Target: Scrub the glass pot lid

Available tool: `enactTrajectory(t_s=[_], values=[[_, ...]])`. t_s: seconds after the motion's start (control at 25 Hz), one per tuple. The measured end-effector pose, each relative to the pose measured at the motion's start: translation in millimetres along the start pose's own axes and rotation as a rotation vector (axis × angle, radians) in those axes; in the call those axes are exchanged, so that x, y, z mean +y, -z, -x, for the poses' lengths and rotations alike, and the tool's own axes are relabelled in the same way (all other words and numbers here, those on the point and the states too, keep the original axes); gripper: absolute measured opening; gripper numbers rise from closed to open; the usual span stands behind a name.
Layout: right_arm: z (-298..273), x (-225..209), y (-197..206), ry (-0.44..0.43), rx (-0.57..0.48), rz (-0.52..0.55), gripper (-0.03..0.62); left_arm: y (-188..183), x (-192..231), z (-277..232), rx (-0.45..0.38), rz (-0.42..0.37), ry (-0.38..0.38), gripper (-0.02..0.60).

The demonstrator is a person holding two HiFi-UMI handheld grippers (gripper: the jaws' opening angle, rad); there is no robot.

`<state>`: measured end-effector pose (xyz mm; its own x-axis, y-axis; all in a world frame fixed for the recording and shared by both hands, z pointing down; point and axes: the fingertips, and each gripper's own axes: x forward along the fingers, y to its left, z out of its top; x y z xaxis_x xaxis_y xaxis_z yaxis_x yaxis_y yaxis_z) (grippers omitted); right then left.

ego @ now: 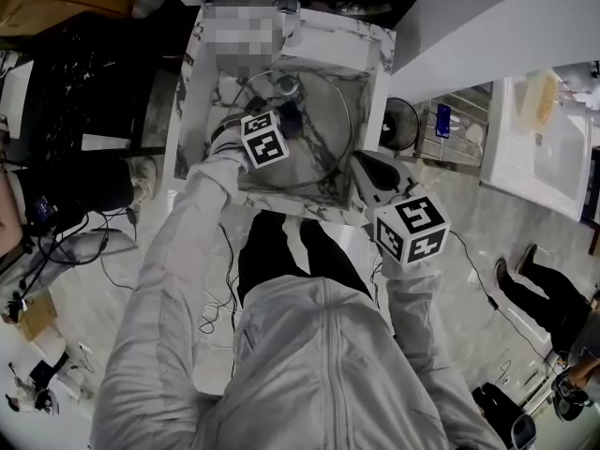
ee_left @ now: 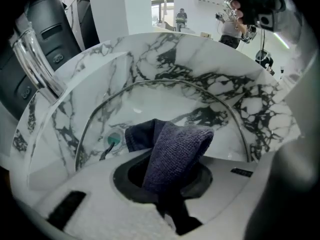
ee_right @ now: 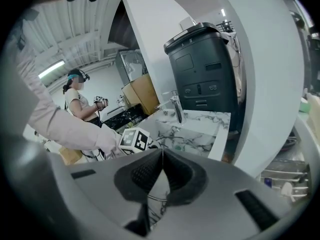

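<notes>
Head view: the left tongs point(ego: 286, 118) reach down into the marble sink point(ego: 375, 45), over the glass pot lid point(ego: 314, 111), which stands tilted inside the basin. A dark cloth point(ego: 292, 125) shows at their tip, against the glass. The right tongs point(ego: 361, 162) come in from the near right and meet the lid's right rim.

Left gripper view: the left tongs are clamped on the dark cloth point(ee_left: 177, 146), which bulges up out of the jaws in a folded hump. Just beyond it the lid's rim arches across the basin. The drain point(ee_left: 114, 139) sits low to the left, and the faucet point(ee_left: 35, 64) stands at the far left edge.

Right gripper view: the right tongs point(ee_right: 161, 156) are closed, pads meeting at the tips. A thin edge between them looks like the lid's rim, pinched there. The left tongs' marker cube point(ee_right: 135, 139) is just beyond, over the sink.
</notes>
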<state>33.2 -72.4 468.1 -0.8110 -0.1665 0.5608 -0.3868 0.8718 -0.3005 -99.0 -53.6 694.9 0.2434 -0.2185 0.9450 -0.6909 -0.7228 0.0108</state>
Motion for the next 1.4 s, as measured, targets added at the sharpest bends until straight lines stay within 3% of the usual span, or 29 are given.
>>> enactTrajectory(t_s=[0.44,0.64,0.76,1.12,1.24,1.32,1.4], values=[[-8.2,10.1,-5.1,-0.026,-0.006,0.015,0.031,-0.6,-72.3,6.1,0.000,-0.066,0.246,0.071],[-8.6,13.4,-7.6,-0.029,-0.009,0.016,0.031,-0.8,-102.1,14.8,0.002,-0.061,0.385,0.071],[-8.5,14.4,-9.9,-0.030,-0.006,0.013,0.031,-1.3,-107.7,18.7,0.009,-0.051,0.427,0.071],[-15.3,16.1,-21.9,-0.031,0.010,-0.007,0.031,7.7,-143.1,44.4,0.109,-0.080,0.688,0.067],[-21.7,17.9,-26.7,-0.026,0.009,-0.019,0.031,6.6,-134.2,51.1,0.079,-0.069,0.665,0.067],[-25.6,18.6,-30.1,-0.019,0.008,-0.027,0.031,5.0,-108.5,52.8,0.031,-0.030,0.546,0.067],[-30.1,19.0,-33.3,-0.011,0.006,-0.036,0.031,6.5,-67.6,53.2,-0.026,0.044,0.370,0.067]])
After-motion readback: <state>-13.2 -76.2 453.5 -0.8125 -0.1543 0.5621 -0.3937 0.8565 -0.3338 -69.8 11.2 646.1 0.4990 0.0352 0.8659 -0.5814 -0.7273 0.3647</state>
